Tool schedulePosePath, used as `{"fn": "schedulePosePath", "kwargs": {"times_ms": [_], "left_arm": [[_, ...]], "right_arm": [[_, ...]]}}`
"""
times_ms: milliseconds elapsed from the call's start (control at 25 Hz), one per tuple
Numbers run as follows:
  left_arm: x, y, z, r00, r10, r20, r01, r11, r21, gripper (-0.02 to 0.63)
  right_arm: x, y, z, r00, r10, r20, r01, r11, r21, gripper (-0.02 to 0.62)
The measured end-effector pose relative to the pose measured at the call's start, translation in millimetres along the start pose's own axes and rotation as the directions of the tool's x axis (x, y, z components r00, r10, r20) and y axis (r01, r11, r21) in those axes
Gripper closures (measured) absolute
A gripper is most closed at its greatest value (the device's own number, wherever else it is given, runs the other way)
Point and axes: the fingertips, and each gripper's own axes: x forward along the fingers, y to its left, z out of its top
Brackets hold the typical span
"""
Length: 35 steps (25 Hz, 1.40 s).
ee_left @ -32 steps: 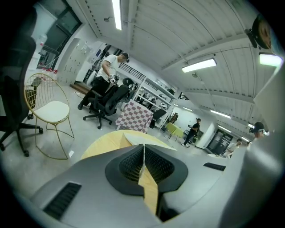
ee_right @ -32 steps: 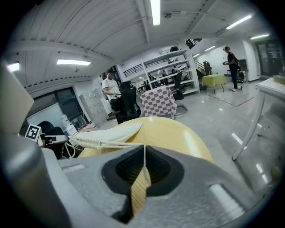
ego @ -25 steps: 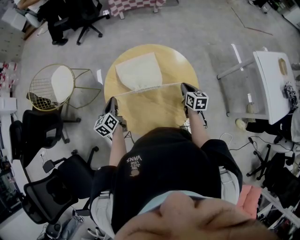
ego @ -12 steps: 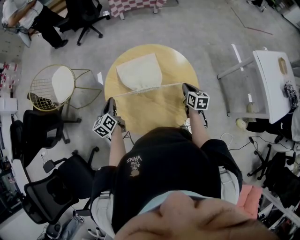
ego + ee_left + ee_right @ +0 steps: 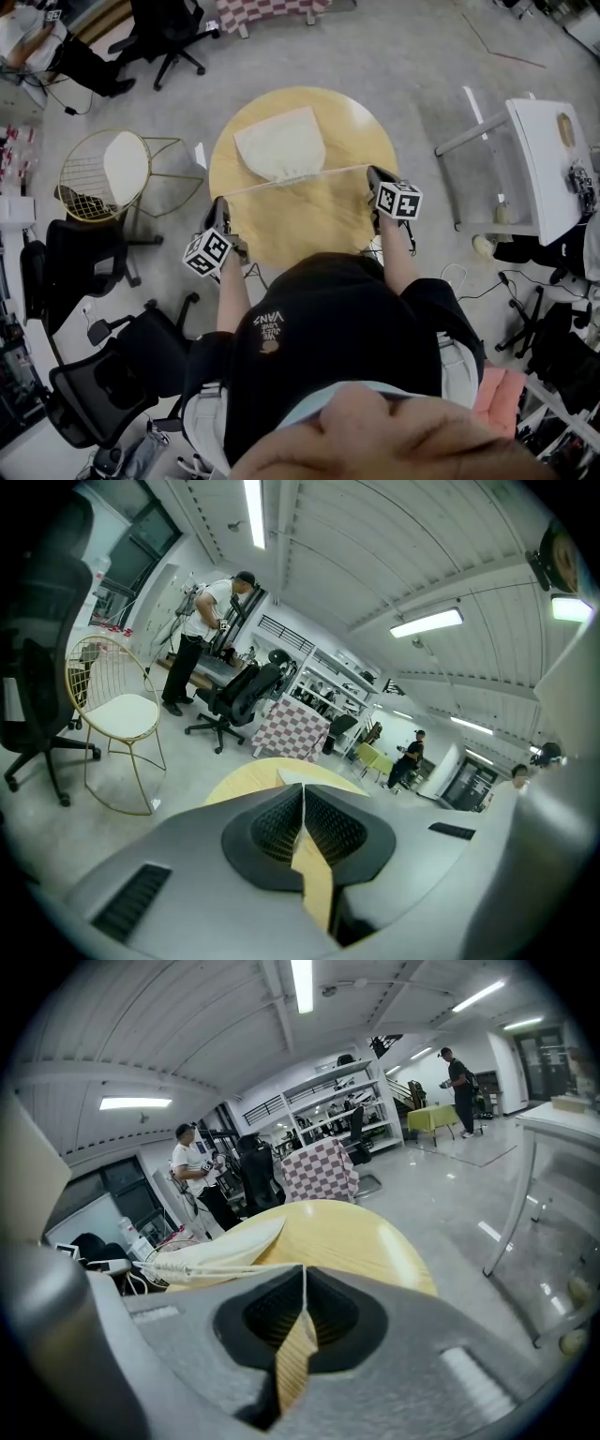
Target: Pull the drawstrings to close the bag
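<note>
A cream drawstring bag (image 5: 278, 142) lies on the far half of a round wooden table (image 5: 328, 220), its gathered mouth facing me. Two thin drawstrings (image 5: 328, 172) run taut from the mouth out to both sides. My left gripper (image 5: 221, 204) is at the table's left edge, shut on the left drawstring's end. At the right edge, my right gripper (image 5: 372, 173) is shut on the right end. In the right gripper view the strings (image 5: 220, 1267) lead from the bag (image 5: 220, 1246) into the shut right gripper (image 5: 303, 1279). The left gripper (image 5: 303, 797) shows its jaws pressed together.
A gold wire chair (image 5: 105, 173) with a white seat stands left of the table, black office chairs (image 5: 94, 375) nearer me. A white table (image 5: 548, 169) stands to the right. A person (image 5: 47, 42) works at the far left.
Both grippers have moved slightly outward, away from each other, drawing the strings tighter. The person at the far left has shifted.
</note>
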Motion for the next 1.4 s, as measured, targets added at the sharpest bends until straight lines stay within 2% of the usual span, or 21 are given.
{"fn": "schedulePosePath", "kwargs": {"times_ms": [400, 720, 1000, 1400], "left_arm": [[-1, 7, 2, 1.0, 0.013, 0.009, -0.013, 1.0, -0.011, 0.589], [6, 9, -5, 1.0, 0.026, 0.007, -0.025, 0.999, -0.045, 0.589], [9, 17, -14, 0.998, 0.058, 0.011, -0.057, 0.996, -0.067, 0.589], [11, 22, -27, 0.997, 0.079, 0.006, -0.078, 0.994, -0.081, 0.588]], "right_arm": [[2, -2, -1, 1.0, 0.008, 0.005, -0.008, 0.999, 0.044, 0.594], [1, -6, -4, 1.0, 0.0, -0.005, 0.0, 1.0, 0.029, 0.594], [5, -2, -12, 0.999, 0.036, -0.03, -0.035, 0.999, 0.03, 0.592], [7, -4, -20, 0.998, 0.039, -0.051, -0.037, 0.999, 0.028, 0.591]]}}
